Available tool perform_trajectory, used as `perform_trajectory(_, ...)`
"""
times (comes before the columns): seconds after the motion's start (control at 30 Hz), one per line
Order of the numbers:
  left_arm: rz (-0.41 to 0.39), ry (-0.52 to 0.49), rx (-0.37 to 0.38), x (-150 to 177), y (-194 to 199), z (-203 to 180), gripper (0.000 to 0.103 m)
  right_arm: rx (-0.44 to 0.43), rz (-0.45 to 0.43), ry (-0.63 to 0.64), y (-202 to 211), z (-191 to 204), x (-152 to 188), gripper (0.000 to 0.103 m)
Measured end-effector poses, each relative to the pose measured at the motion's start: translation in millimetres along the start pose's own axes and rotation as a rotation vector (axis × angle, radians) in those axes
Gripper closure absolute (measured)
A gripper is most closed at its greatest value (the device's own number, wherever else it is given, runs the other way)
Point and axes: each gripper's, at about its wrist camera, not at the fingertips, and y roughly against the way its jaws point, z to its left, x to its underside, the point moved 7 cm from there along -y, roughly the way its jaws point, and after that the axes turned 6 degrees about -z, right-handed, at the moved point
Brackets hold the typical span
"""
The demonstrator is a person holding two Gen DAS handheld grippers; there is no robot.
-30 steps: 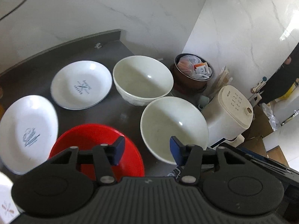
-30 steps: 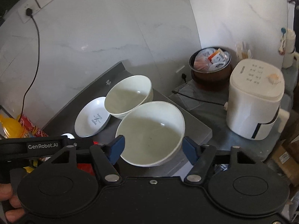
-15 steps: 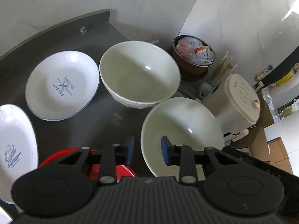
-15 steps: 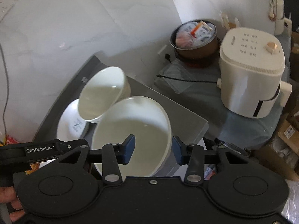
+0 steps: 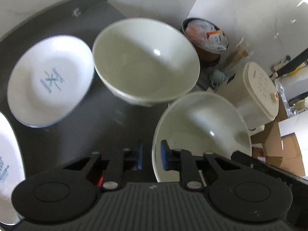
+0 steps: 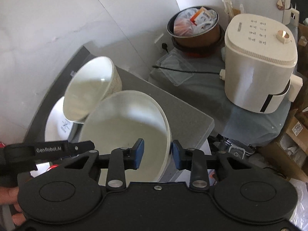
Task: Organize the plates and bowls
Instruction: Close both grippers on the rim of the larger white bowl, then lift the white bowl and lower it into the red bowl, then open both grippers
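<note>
While both grippers were wide open a second ago, each has narrowed and moved onto the near cream ceramic bowl (image 5: 202,132), my landmark here. The left gripper (image 5: 151,156) has its blue pads straddling that bowl's left rim: one pad inside, one outside, small gap each side. I can't tell if they're pinching yet. The right gripper (image 6: 156,155) does the same on the right rim (image 6: 167,134), with a wider gap and jaws clearly not clamped.

My read: a two-sided grab of the near bowl, probably to nest it into the second cream ceramic bowl (image 5: 146,59) just behind it. Nothing has been lifted yet; both bowls sit on the dark grey countertop (image 5: 107,119).

Left of the far bowl is a white shallow plate with a blue printed logo (image 5: 51,80), and it's blurred. Nearer, left of the landmark bowl, a second white plate (image 5: 7,154) is cut off by the frame edge.

Hidden or unclear:
- The red bowl that was under the left gripper is now only a red sliver (image 5: 100,179) behind the fingers.
- The near bowl's base and front rim are covered by the gripper bodies.
- Motion blur is smearing the rims, so pad contact is unconfirmed.

Beyond the landmark bowl, off the counter: a cream plastic appliance (image 6: 259,61) and a brown pot stuffed with packets (image 6: 196,27).
</note>
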Motion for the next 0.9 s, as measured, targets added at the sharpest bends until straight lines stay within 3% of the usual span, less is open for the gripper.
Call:
perform_trajectory(0.13, -0.018, -0.002, -0.017, 2, 4, -3, 0.1, 0.053, -0.003, 0.02, -5, -4, 0, 0.096)
perform_trajectory(0.47, -0.065, -0.003, -0.022, 0, 28, -9, 0.101, 0.014, -0.062, 0.02, 17, -5, -5, 0.095)
perform_trajectory(0.9, -0.17, 0.044, -0.019, -3, 86, -18, 0.1, -0.075, -0.167, 0.081, 64, 13, -23, 0.095)
